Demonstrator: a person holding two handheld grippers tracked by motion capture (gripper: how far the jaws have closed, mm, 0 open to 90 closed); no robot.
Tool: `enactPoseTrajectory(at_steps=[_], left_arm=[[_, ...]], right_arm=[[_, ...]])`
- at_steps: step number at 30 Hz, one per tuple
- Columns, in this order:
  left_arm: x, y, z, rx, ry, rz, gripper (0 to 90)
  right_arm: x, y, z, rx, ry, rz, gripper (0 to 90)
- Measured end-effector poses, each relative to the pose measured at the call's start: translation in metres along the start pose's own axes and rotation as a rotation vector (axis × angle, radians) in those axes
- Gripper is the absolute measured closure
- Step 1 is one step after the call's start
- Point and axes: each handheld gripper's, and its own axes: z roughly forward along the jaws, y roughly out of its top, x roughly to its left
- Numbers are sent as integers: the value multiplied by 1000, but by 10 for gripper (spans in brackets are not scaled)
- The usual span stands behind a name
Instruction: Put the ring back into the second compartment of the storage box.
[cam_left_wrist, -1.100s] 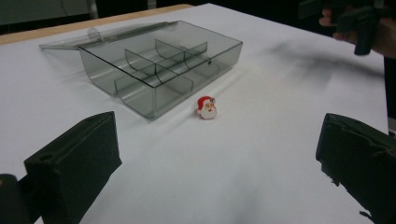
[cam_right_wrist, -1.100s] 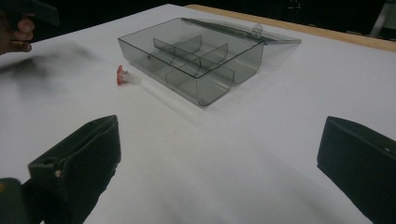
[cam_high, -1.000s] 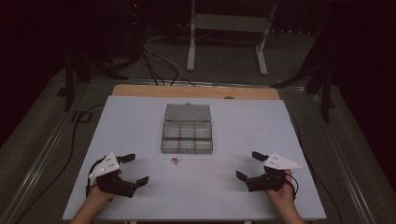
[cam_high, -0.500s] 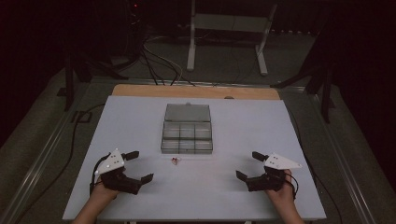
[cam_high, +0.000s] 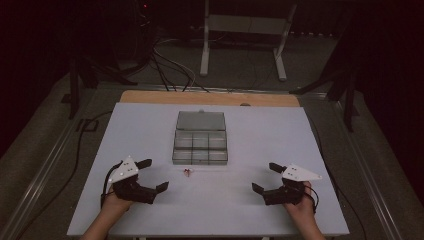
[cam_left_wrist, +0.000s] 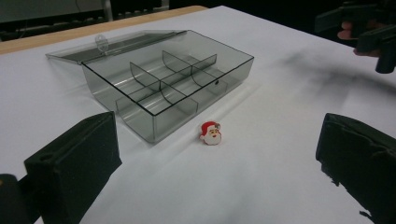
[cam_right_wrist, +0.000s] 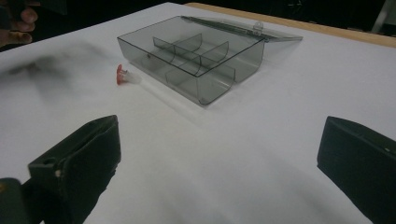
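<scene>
Left gripper: the black two-jaw left gripper (cam_high: 153, 175) hovers low over the near left part of the table, its jaws spread wide, with nothing between them.
Right gripper: the black two-jaw right gripper (cam_high: 266, 178) is at the near right part, well apart from the left one; its jaws are also wide apart and hold nothing.
Small figure: the small red and white Santa Claus head figure (cam_left_wrist: 211, 133) lies flat on the table, just beside the near wall of the box, not touching it; it is between the two grippers, nearer to the left one.
Box: the clear grey plastic box with six compartments (cam_left_wrist: 163, 84) stands in the middle of the table; its lid (cam_high: 200, 120) is open and lies back flat behind it.
Table: the white table top (cam_high: 280, 135) carries all these things.
</scene>
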Motion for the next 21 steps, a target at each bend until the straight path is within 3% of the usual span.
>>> enactPoseTrajectory(at_steps=[12,21], left_arm=[[-6,6,17,11,34,-29,8],[-13,10,34,24,102,-55,8]], right_arm=[[0,0,0,3,8,10,0],[-1,0,0,3,12,12,0]])
